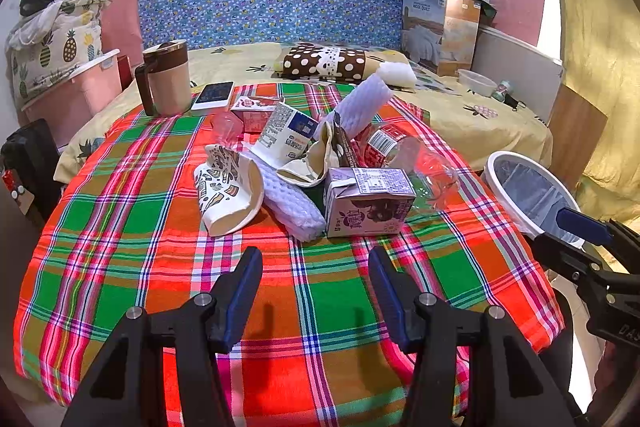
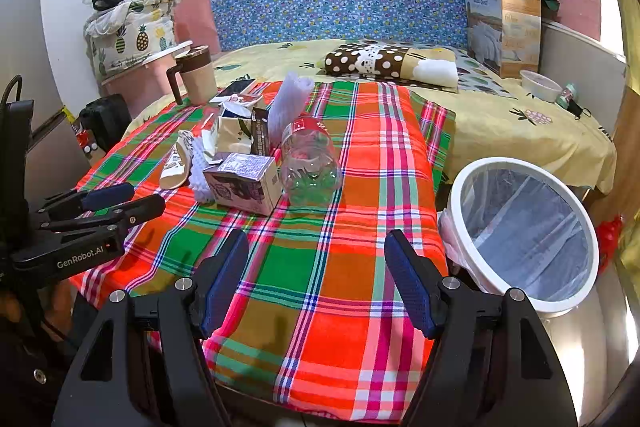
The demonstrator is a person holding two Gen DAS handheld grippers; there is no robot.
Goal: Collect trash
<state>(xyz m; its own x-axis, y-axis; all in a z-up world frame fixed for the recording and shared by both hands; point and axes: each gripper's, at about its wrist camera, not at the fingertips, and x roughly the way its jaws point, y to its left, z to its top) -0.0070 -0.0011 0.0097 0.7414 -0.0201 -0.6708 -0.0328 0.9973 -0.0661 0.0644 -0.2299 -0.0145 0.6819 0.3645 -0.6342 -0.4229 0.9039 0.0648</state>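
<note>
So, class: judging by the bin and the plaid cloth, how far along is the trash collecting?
Nothing looks done: the lined bin appears empty. Nothing is in hand: the left gripper and right gripper are open. Left: the whole pile, including the purple carton, paper cup and clear bottle.

bin [image 1: 505,167]: near rim is blocked by the right claw [image 1: 576,227] in the left view
red thing [image 2: 608,235]: behind the bin, no clue what it is
carton print [image 1: 366,217]: too small to read
</note>
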